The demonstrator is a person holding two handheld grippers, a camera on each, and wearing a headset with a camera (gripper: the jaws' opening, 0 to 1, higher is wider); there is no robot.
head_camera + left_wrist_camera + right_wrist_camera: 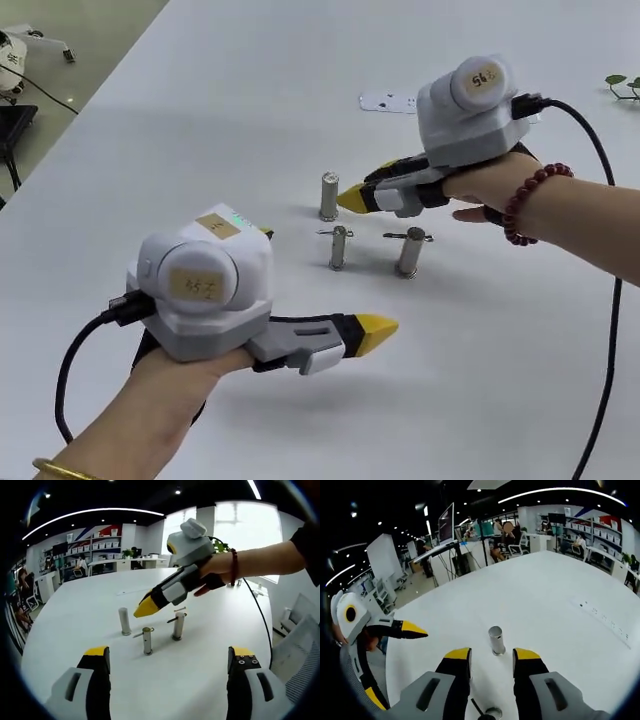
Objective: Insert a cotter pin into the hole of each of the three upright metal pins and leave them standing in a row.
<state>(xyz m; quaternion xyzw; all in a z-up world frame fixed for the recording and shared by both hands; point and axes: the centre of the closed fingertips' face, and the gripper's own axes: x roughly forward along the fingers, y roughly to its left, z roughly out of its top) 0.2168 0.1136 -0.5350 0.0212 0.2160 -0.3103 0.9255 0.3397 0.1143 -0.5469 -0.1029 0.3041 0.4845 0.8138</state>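
Head view | your left gripper [383,329] wide, empty, well apart from bare pin [329,195] | your right gripper [349,200] narrow gap, empty, just beside that pin

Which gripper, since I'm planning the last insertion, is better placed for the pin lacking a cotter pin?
Right, likely. The right gripper sits beside the bare pin, which stands just ahead between its jaws in its own view. The left gripper hovers farther off.

Two upright metal pins [339,250] hold cotter pins [408,237]; third pin [329,196] stands bare.
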